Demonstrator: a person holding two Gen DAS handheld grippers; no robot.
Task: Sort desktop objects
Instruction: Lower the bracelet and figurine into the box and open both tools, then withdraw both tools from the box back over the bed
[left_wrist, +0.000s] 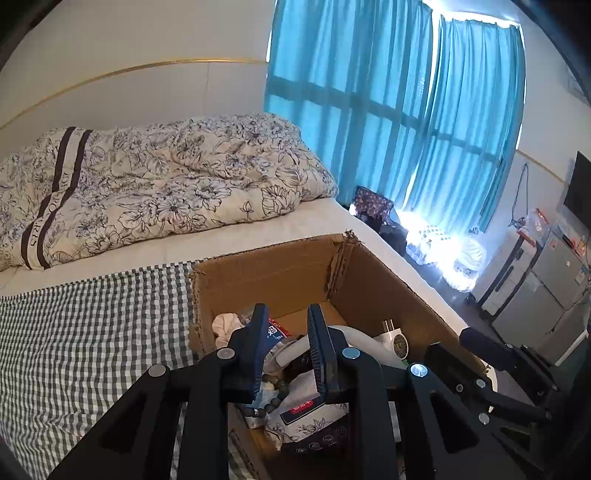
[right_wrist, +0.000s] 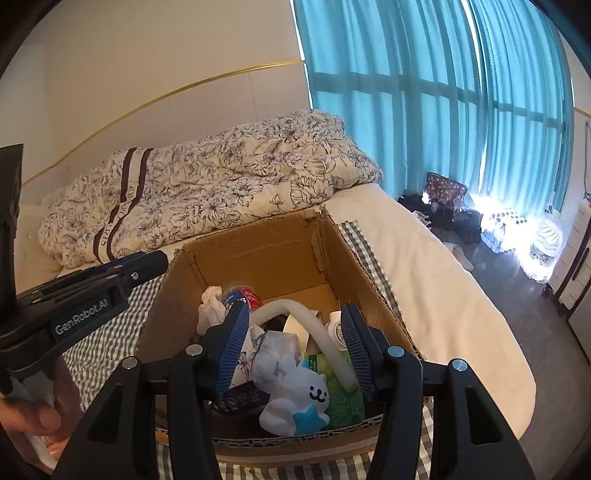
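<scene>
Both grippers hover over a filled cardboard box on the bed.

The box sits on a grey-checked cloth spread over the bed, with a floral quilt bunched behind it and teal curtains at the window. In the right wrist view, the right gripper hangs above the box's near end with its blue fingers spread apart and holding nothing; under them lie a white cat plush with a blue star, a green packet, a curved white tube, crumpled tissue and a bottle with a red and blue label. The left gripper is parted too and empty, above a bead bracelet, a floral tissue pack and a white plug. A hand grips its handle at lower left.
</scene>
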